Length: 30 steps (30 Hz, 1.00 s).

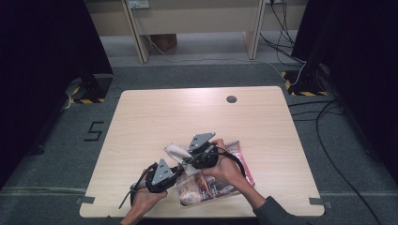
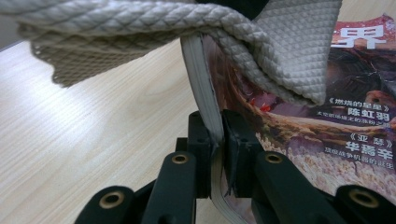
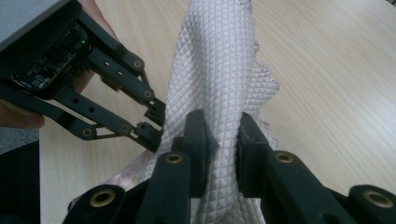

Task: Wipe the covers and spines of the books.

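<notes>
Black jaws rise at the bottom of the left gripper view, where the left gripper (image 2: 215, 135) pinches the edge of a magazine (image 2: 355, 121), its stacked pages caught between the two pads and its cover, printed with Chinese characters, slanting off to the right. Above them a grey quilted cloth (image 2: 280, 51) drapes over the magazine's upper edge. In the right gripper view the right gripper (image 3: 223, 140) is pressed together on a bunched fold of the same cloth (image 3: 215, 70), which climbs away from its jaws over the pale wooden table (image 3: 336, 84); the other gripper's black linkage reaches in from the left to the cloth's lower edge. Seen from the high view, both hands work close together at the near edge of the table (image 1: 155, 112), the left gripper (image 1: 179, 169) at the magazine's (image 1: 234, 178) left side and the right gripper (image 1: 187, 157) just beyond it, with the cloth (image 1: 174, 151) held up between the two, above the magazine's near left corner.
</notes>
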Each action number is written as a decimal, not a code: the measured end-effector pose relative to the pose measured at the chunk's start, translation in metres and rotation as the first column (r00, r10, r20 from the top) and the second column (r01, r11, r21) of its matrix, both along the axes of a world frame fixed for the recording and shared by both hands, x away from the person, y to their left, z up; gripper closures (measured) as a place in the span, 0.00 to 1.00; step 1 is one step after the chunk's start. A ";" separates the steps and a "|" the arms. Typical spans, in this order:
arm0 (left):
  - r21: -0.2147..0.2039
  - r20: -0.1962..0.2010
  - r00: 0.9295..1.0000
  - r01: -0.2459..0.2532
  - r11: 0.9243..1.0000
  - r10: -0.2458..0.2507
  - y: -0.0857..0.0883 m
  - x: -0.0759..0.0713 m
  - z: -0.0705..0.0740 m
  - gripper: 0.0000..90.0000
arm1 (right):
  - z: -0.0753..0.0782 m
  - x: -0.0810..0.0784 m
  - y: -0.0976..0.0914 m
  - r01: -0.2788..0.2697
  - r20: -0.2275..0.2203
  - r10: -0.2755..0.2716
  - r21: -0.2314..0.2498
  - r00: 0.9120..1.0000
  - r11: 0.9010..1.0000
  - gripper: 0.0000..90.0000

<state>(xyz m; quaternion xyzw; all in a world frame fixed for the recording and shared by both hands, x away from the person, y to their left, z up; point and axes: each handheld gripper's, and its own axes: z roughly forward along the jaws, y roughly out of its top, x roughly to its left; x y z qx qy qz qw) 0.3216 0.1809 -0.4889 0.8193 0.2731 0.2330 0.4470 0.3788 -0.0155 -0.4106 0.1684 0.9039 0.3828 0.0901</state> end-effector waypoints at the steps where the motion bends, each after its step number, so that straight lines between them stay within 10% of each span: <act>1: 0.000 0.000 1.000 0.001 1.000 -0.001 0.000 0.000 0.000 0.91 | 0.000 0.000 0.000 0.000 -0.001 0.000 0.002 1.000 1.000 0.87; 30: 0.008 0.003 1.000 0.001 1.000 -0.001 -0.001 -0.001 0.000 0.90 | -0.005 0.014 -0.016 0.040 -0.028 -0.040 -0.006 0.999 0.999 0.87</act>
